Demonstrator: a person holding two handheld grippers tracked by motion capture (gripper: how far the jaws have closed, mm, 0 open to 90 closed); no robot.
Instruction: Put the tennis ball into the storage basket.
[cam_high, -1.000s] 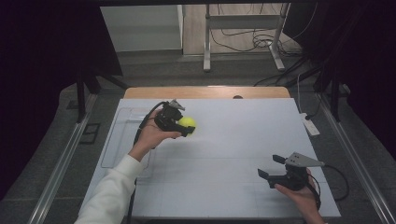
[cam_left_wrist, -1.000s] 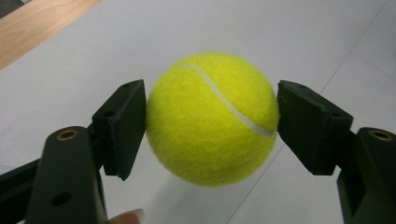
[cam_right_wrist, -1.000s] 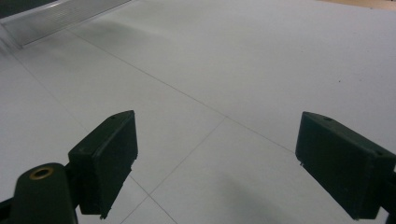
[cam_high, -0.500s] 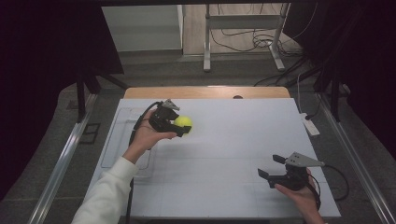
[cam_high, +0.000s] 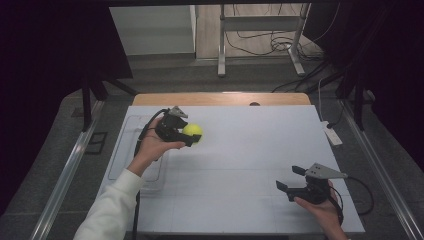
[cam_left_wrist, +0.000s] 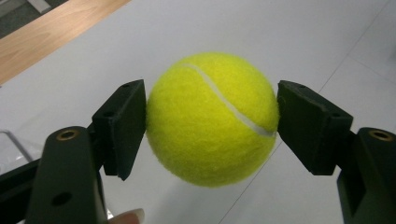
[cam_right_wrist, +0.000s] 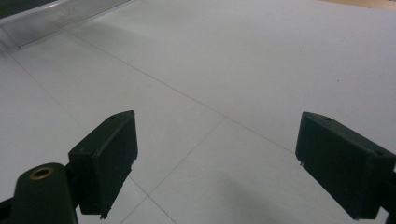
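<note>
A person is sitting at a white tabletop (cam_high: 240, 150) with a hand-held gripper in each hand. The left gripper (cam_high: 192, 136) is holding a bright yellow tennis ball (cam_high: 192, 131) above the far left part of the tabletop, with the ball lifted clear of the surface. In the left gripper view, the two black jaws are pressing against opposite sides of the tennis ball (cam_left_wrist: 212, 119), clenching it across its widest part. Just to the left of that hand, a shallow clear tray (cam_high: 125, 150) is lying flat on the tabletop. The right gripper (cam_high: 291, 179) is waiting at the near right, well apart from the ball, and its jaws are standing wide apart with nothing between them; the right gripper view is showing bare white surface ahead.

The risks here seem to be these. The ball is round and fuzzy, and only two small flat pads are touching it, so a slight loosening of the squeeze or a quick tilt of the wrist could let it slip out. If it falls, it is likely to bounce and roll, and the tabletop has no raised edge to stop it from going over the side. A release from this height would probably cause the same trouble.
</note>
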